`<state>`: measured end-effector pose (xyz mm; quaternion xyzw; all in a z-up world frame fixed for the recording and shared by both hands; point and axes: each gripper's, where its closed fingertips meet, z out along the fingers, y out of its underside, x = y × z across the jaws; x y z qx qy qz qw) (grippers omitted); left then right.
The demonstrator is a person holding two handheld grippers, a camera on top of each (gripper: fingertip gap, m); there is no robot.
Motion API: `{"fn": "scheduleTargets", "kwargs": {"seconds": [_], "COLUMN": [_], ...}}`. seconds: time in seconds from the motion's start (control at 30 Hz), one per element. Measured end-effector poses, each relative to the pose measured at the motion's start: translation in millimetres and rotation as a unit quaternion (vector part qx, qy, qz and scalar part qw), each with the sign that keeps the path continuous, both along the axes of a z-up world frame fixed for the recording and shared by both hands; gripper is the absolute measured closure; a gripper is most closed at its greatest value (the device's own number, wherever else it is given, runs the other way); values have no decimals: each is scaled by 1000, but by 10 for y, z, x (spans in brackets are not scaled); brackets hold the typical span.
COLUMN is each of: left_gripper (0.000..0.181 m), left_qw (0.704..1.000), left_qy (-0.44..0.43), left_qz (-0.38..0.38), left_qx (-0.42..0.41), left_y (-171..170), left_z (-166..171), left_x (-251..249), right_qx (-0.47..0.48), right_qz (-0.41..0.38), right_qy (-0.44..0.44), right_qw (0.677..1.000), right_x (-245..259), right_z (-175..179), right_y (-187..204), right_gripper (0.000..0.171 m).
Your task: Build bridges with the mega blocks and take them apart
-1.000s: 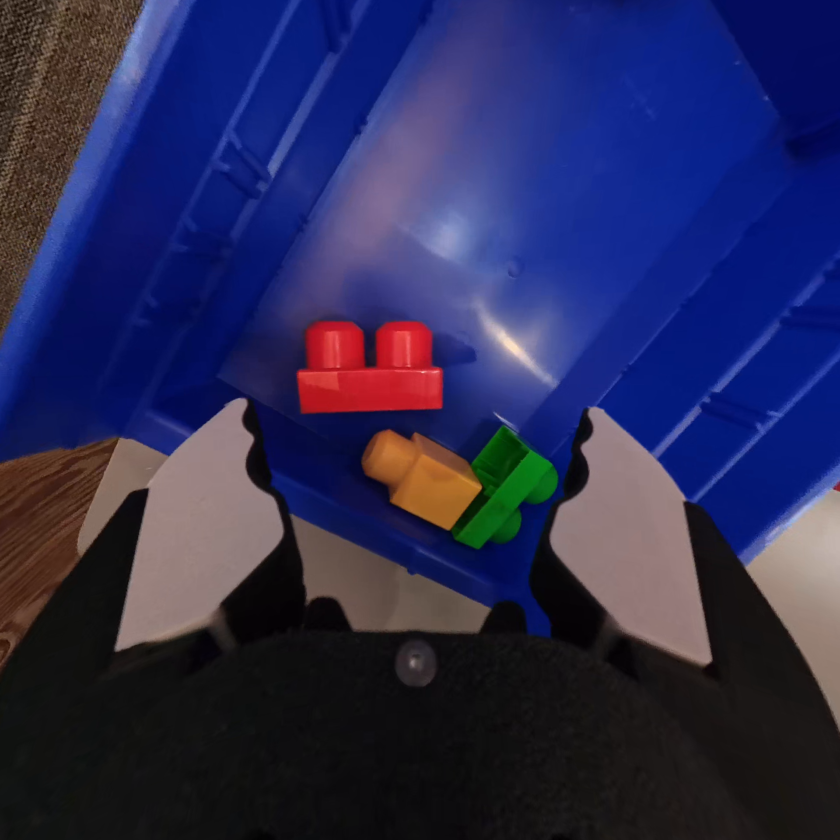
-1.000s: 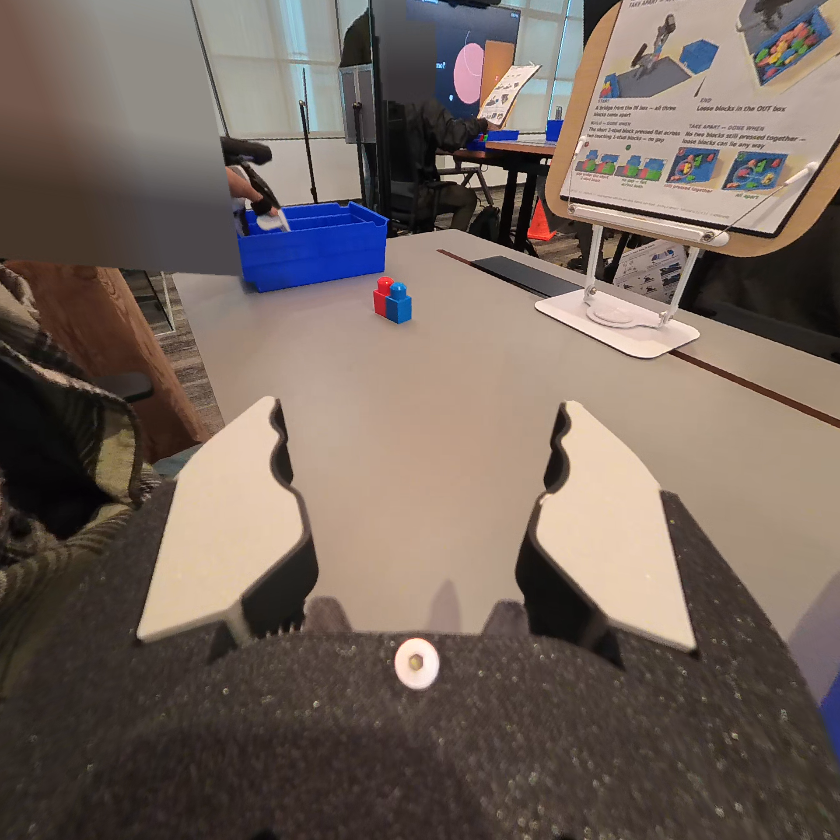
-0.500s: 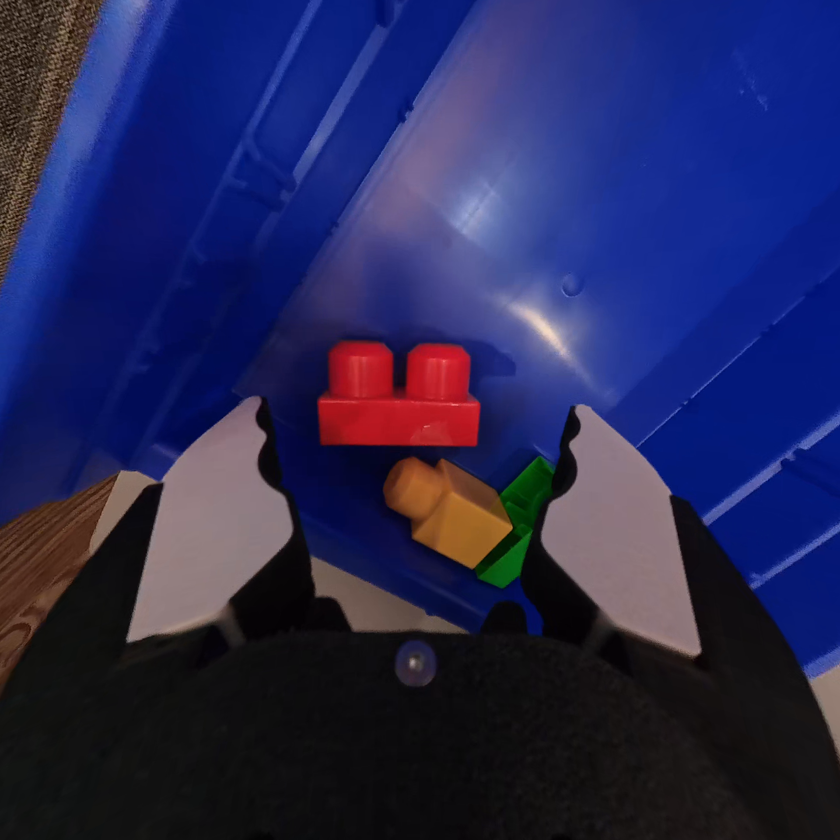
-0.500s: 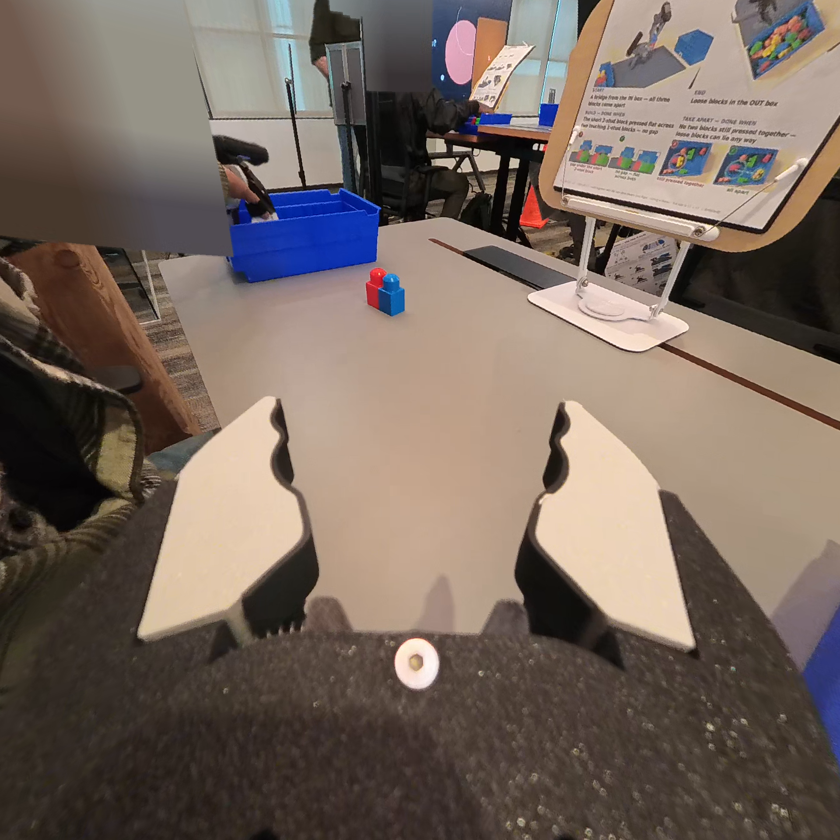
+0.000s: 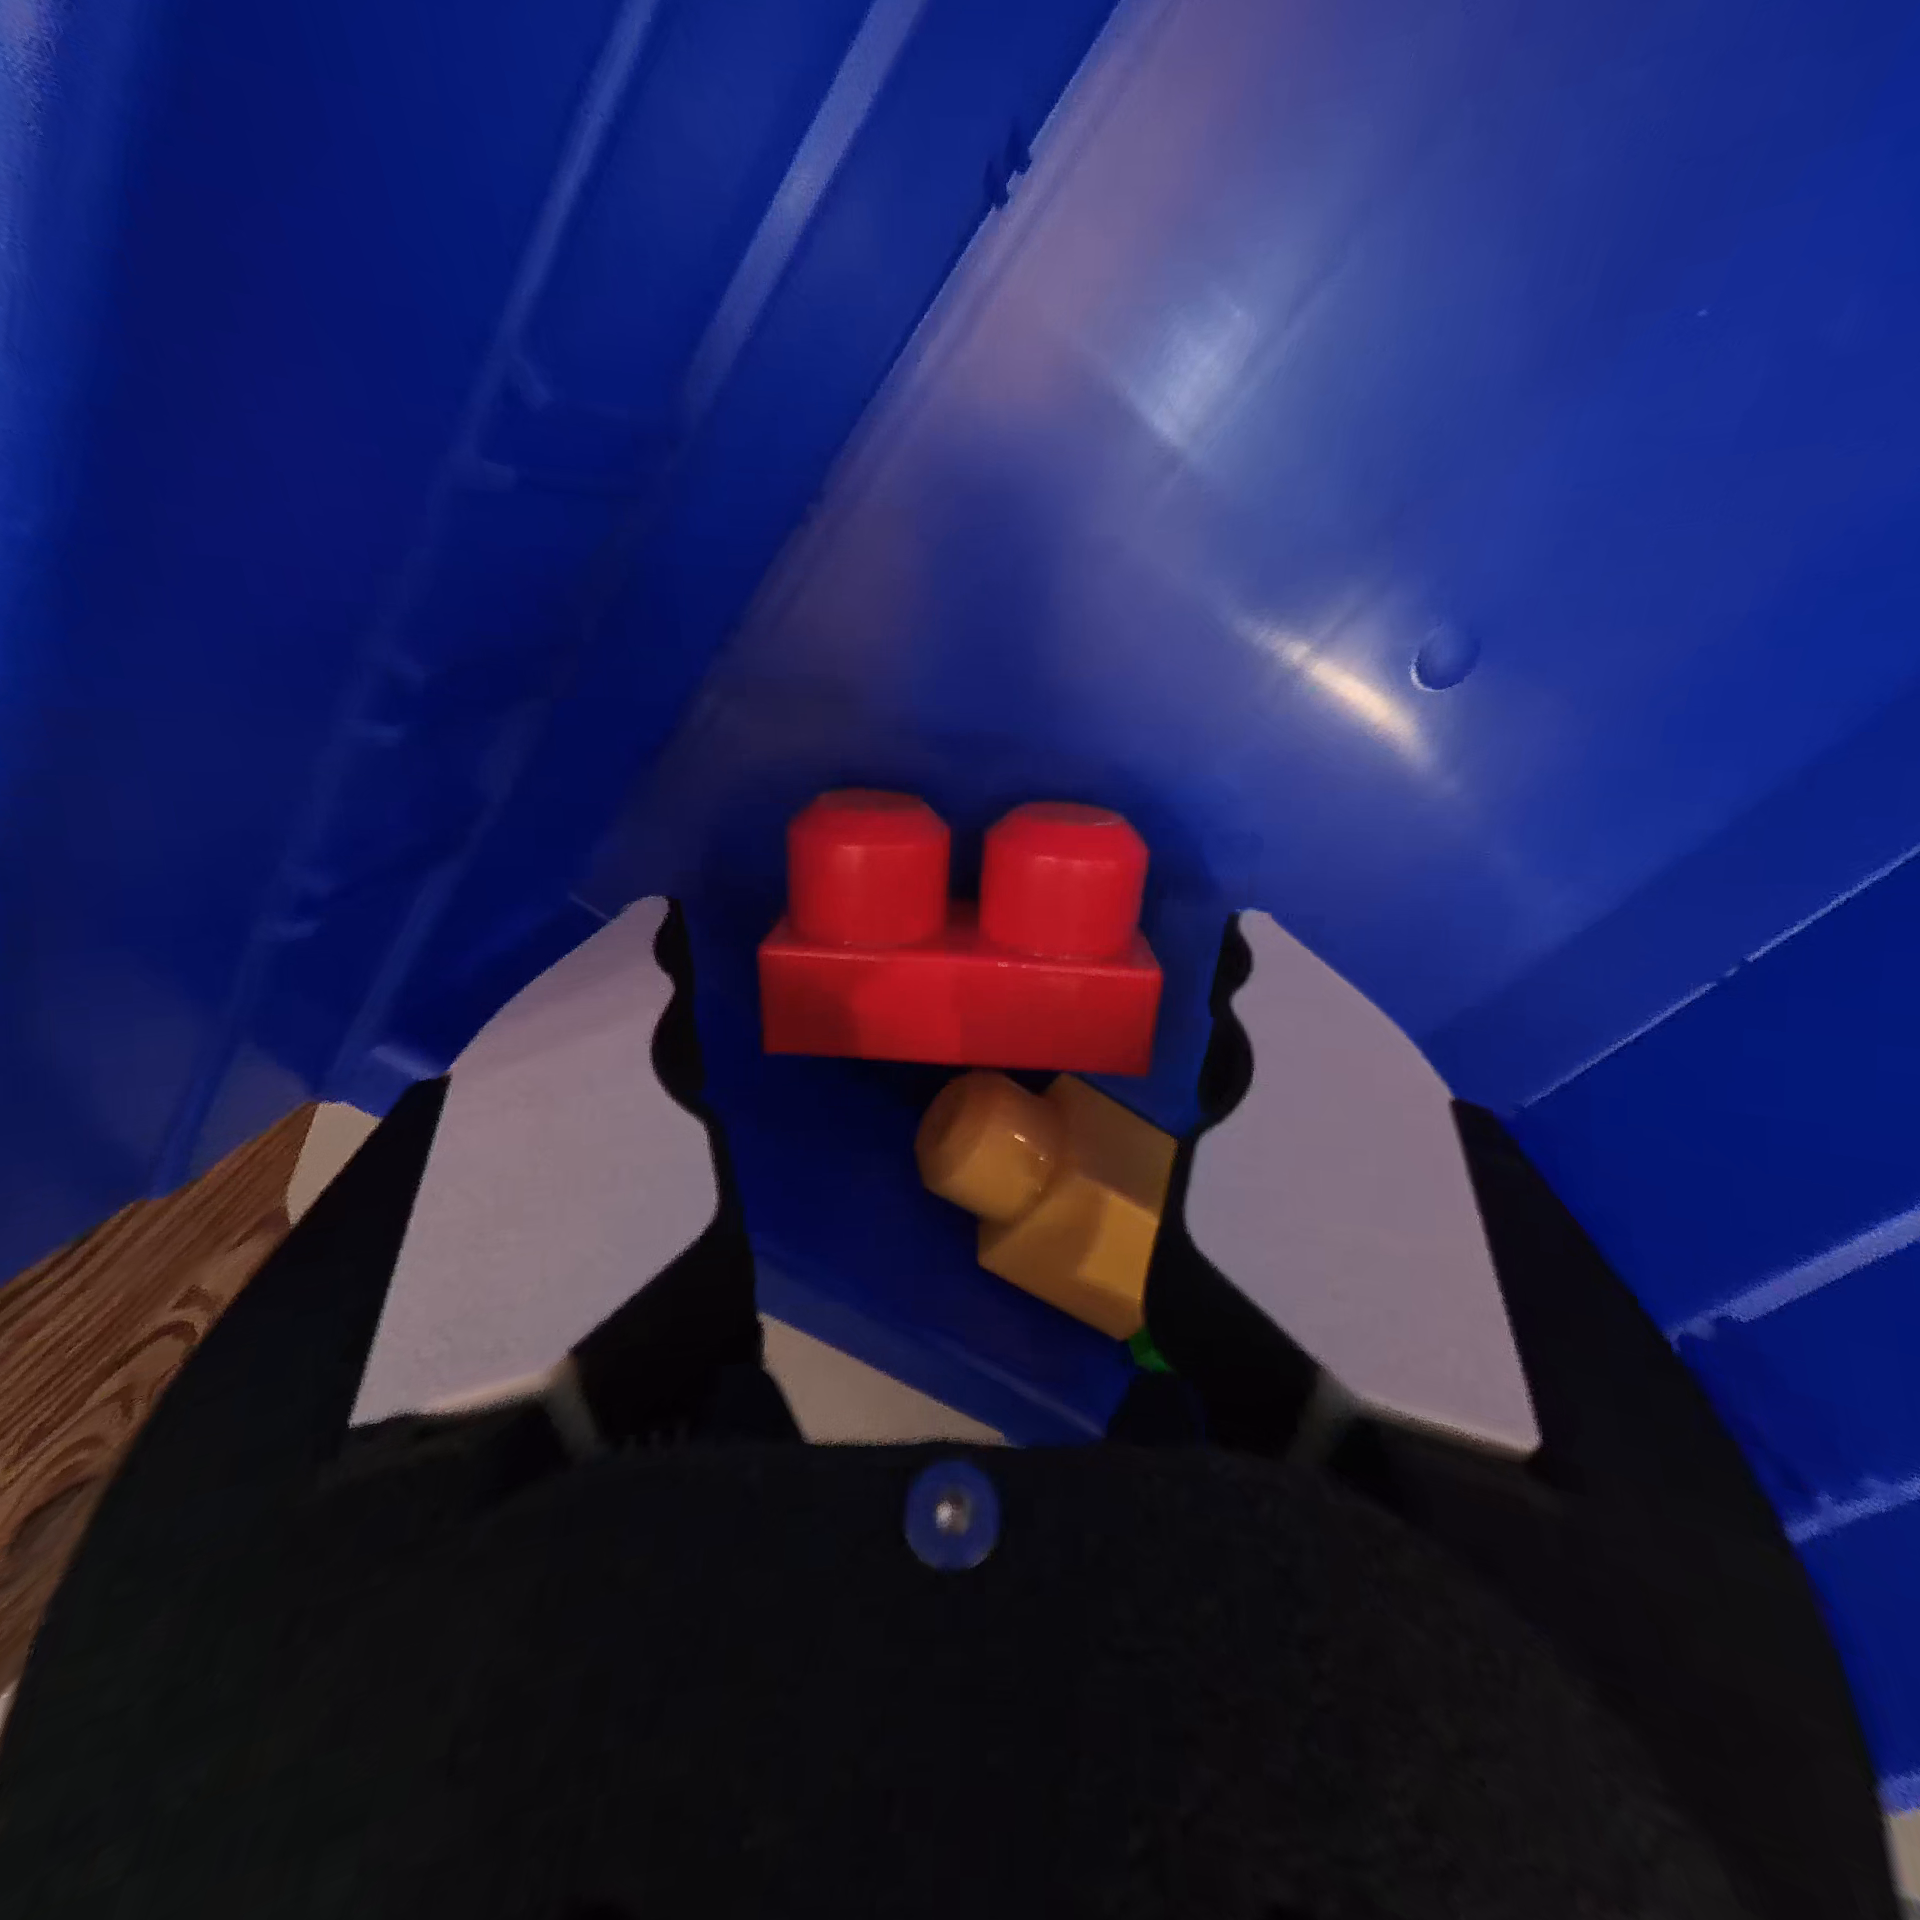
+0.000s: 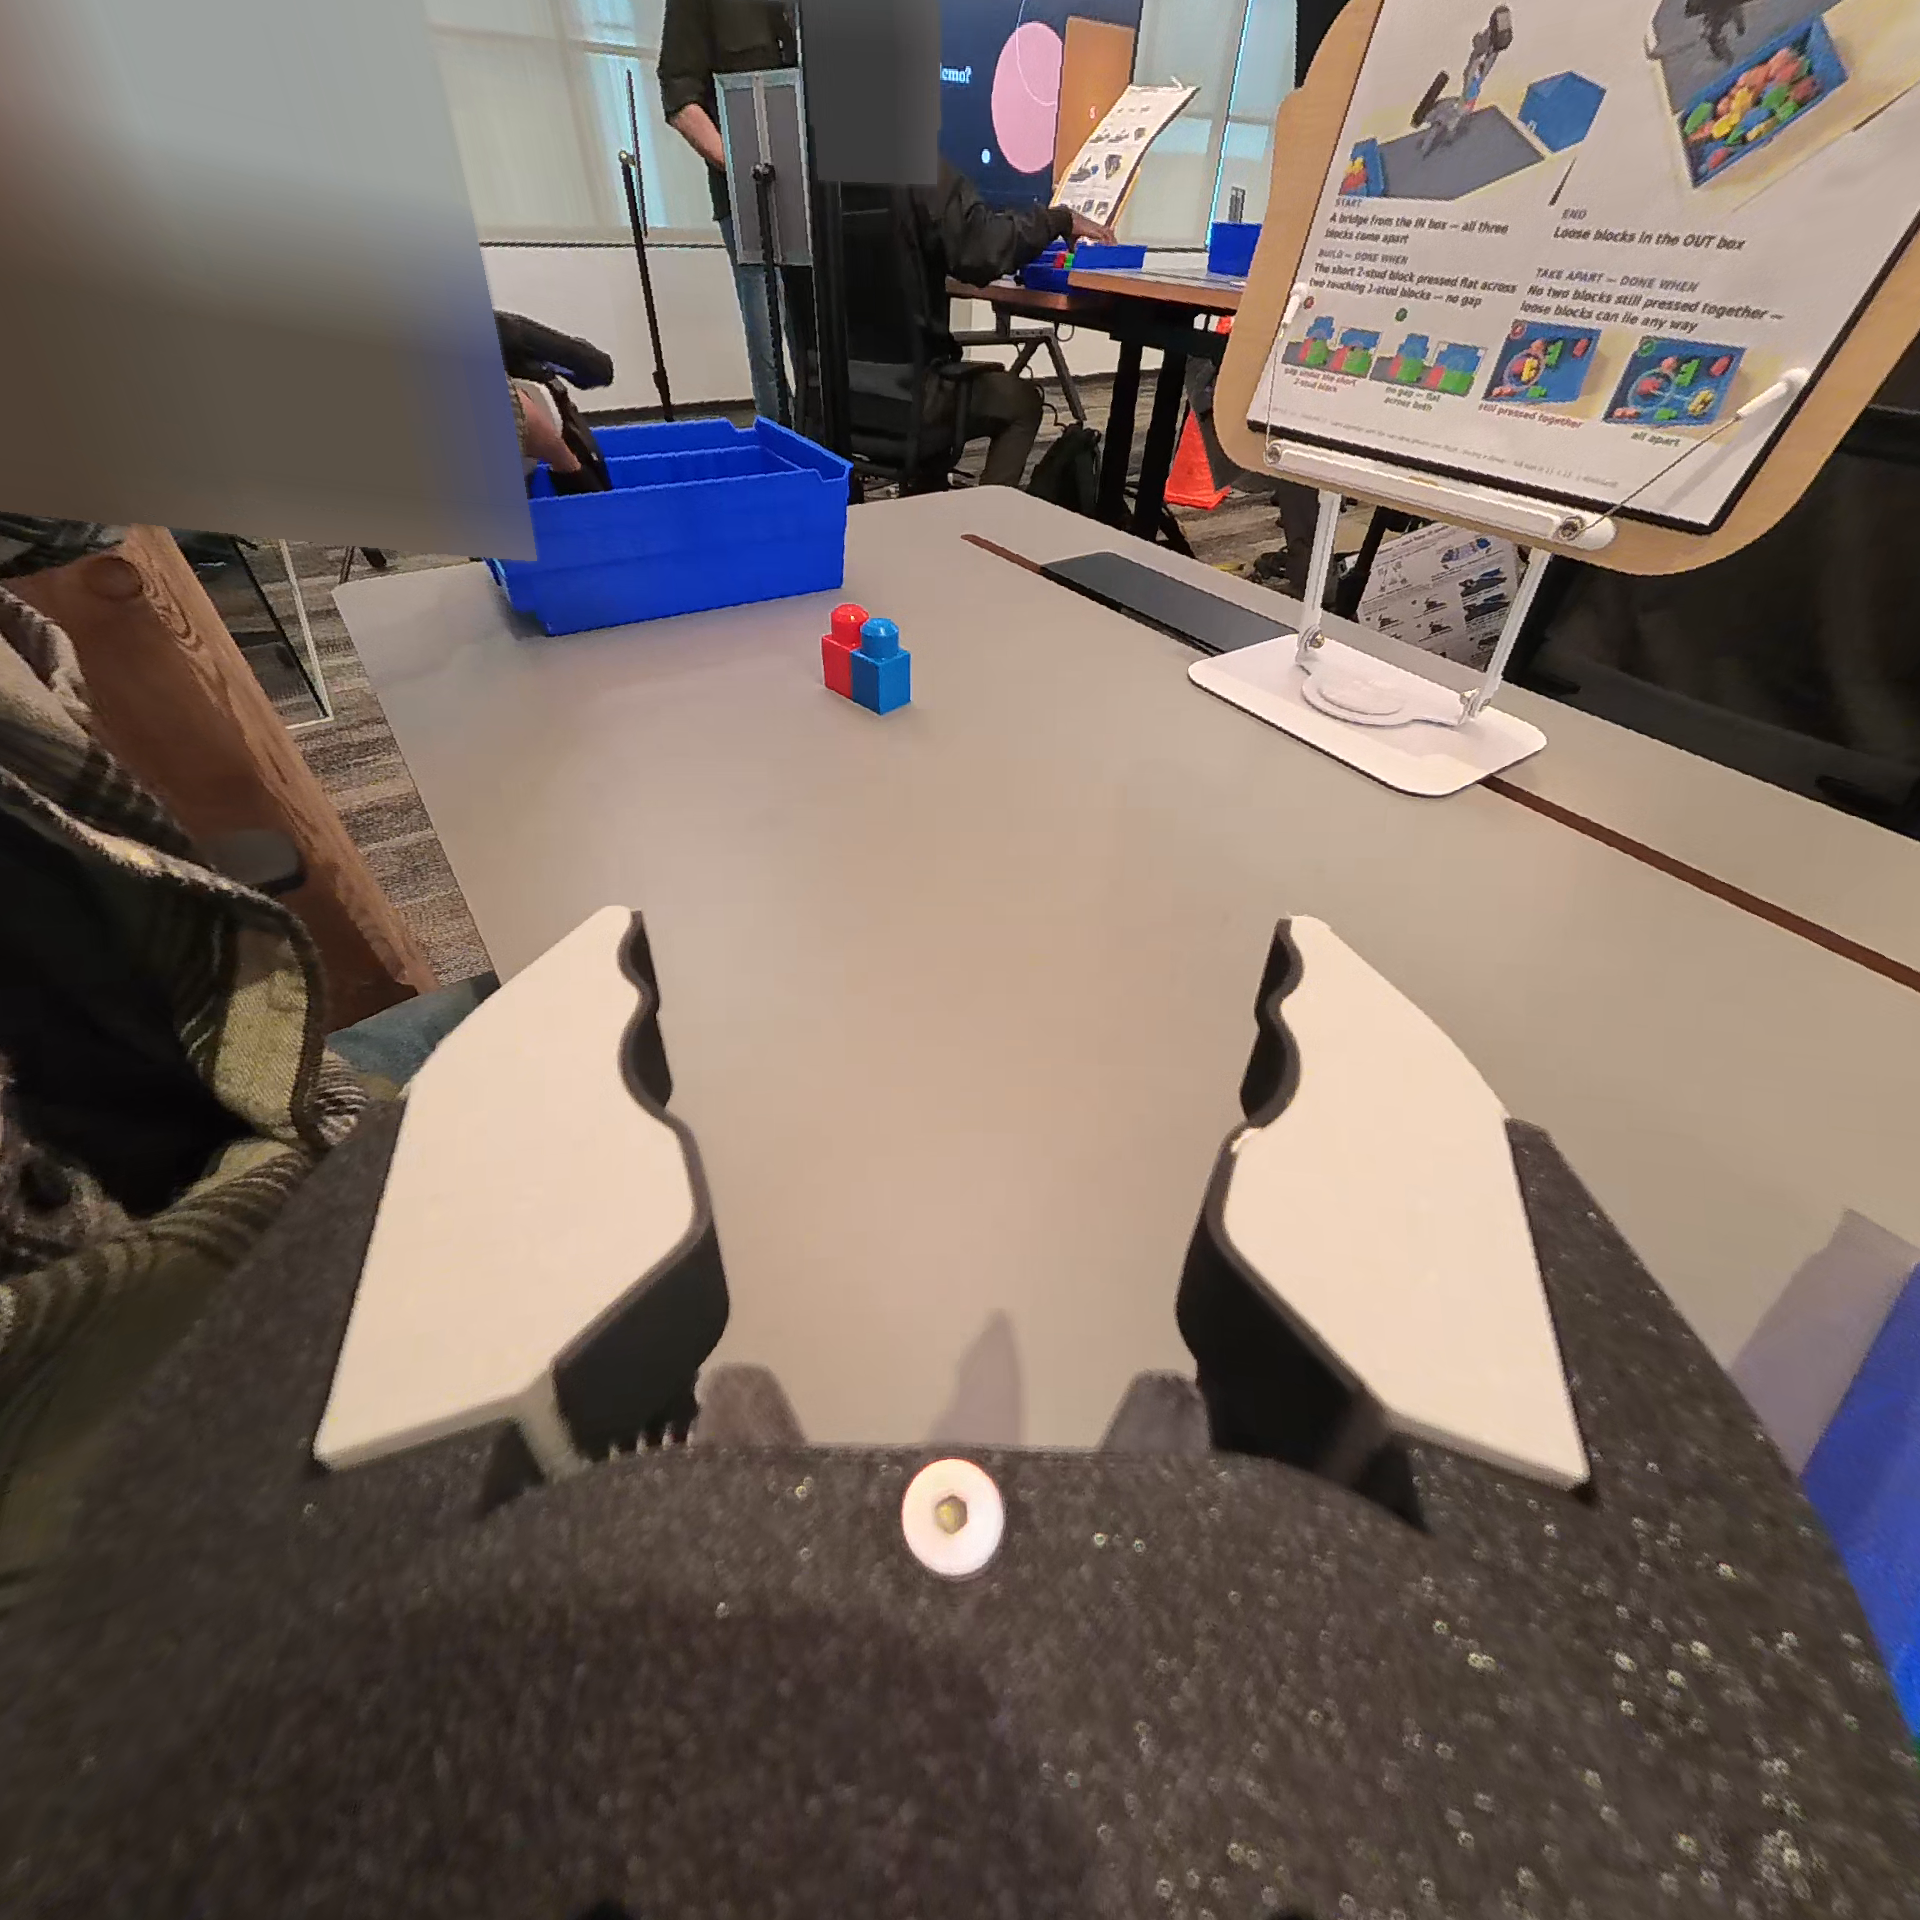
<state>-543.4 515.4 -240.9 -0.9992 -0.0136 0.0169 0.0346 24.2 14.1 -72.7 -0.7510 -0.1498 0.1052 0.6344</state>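
Observation:
In the left wrist view a red two-stud block [image 5: 956,992] lies on the floor of a blue bin [image 5: 1351,416]. My left gripper [image 5: 948,997] is open, with one finger on each side of that block and not touching it. An orange one-stud block [image 5: 1049,1195] lies on its side just below it, against the right finger. A sliver of a green block [image 5: 1146,1351] shows behind that finger. In the right wrist view my right gripper [image 6: 961,997] is open and empty above the grey table [image 6: 1039,883]. A red one-stud block [image 6: 844,649] and a blue one-stud block [image 6: 881,667] stand side by side, touching, farther off.
The blue bin [image 6: 686,520] stands at the table's far left corner with the other gripper [image 6: 566,457] in it. A document stand [image 6: 1382,717] with a picture sheet is at the right. A blue edge [image 6: 1870,1455] shows at the near right. A wooden post [image 6: 208,727] is left of the table. Some 80 centimetres of space lies between my two pairs of fingers.
My left gripper has moved forward and down into the bin; the red two-stud block now sits between its fingers and the green block is nearly hidden. My right gripper drifted slightly, staying open.

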Motion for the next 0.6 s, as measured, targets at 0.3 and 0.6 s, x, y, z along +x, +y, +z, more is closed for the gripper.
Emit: {"fn": "scheduleTargets", "kwargs": {"seconds": [0.3, 0.6], "left_gripper": [106, 106], "left_qw": [999, 998], "left_qy": [30, 13], "left_qz": [-12, -53], "left_qx": [-11, -12], "left_y": [-4, 15], "left_z": [-8, 204], "left_x": [-57, 25], "right_qx": [5, 9], "right_qz": [-5, -5], "right_qy": [-3, -6], "right_qw": [1000, 1000], "right_x": [17, -5], "right_z": [25, 46], "right_y": [-31, -49], "right_gripper": [63, 64]}}
